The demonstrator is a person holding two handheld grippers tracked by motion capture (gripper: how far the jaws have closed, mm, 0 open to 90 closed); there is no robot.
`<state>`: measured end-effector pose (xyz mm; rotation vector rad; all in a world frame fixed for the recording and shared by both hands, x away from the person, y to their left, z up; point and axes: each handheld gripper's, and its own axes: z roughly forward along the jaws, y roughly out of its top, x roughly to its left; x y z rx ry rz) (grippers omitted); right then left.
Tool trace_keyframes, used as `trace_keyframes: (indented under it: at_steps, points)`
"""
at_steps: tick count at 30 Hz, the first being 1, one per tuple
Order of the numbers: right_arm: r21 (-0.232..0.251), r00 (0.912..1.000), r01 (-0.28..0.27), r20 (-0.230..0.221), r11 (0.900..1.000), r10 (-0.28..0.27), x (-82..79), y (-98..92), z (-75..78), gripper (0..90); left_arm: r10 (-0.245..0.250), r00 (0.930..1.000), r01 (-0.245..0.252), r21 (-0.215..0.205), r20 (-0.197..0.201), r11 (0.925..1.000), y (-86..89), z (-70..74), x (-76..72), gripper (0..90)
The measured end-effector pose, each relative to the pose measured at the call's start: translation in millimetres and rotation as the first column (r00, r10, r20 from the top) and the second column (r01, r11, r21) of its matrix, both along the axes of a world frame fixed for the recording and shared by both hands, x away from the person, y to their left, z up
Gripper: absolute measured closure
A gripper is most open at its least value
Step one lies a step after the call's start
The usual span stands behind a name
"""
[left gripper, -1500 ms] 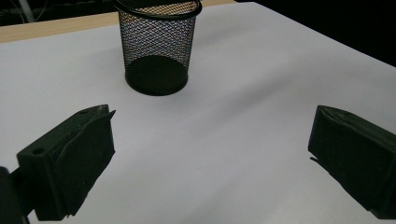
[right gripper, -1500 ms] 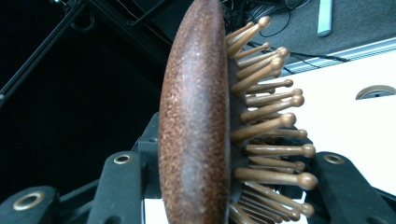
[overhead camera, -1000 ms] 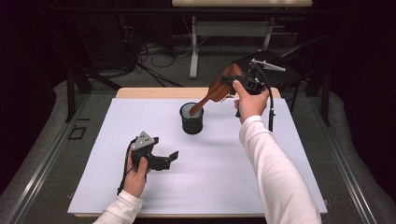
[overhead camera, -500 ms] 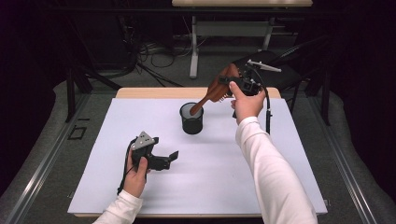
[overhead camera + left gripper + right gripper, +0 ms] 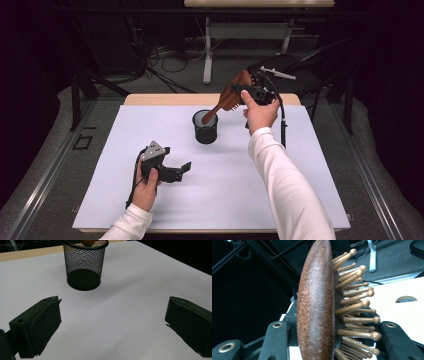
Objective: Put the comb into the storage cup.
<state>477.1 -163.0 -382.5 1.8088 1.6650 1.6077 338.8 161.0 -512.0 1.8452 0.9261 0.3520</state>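
A white table (image 5: 100, 210) stands on grey floor (image 5: 45, 175). Behind it, cables (image 5: 165, 55) and a desk leg (image 5: 207, 50) sit in the dark.

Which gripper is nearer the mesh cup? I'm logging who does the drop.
Right. The right gripper holds the hairbrush over the mesh cup; the left gripper rests nearer the person.

No readable text, label, brand, number or sign appears in any of the three views. The wooden hairbrush (image 5: 317, 305), the black mesh cup (image 5: 84, 265), the white table cover (image 5: 210, 200) and both grippers carry no lettering that can be made out.
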Motion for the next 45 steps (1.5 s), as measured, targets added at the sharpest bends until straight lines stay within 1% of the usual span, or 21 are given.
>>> trace_keyframes:
  at_steps: [16, 33, 45]
  points:
    - [-0.011, 1.0000, -0.004, -0.003, 1.000, 0.004, 3.2, 6.6, -7.9, 48.4, 0.005, 1.0000, -0.005, -0.001, 0.000, 1.0000, 1.0, 0.1, 0.3, 0.4]
    - [-0.018, 0.9995, -0.016, -0.026, 1.000, 0.015, 9.5, 15.6, -22.5, 48.4, 0.011, 0.9999, -0.011, -0.001, -0.005, 0.9999, 2.8, -1.1, 1.6, 0.4]
    - [-0.030, 0.9992, -0.018, -0.037, 0.999, 0.016, 11.3, 21.0, -27.8, 48.3, 0.010, 0.9999, -0.010, -0.006, -0.004, 0.9999, 3.6, -0.7, 1.5, 0.4]
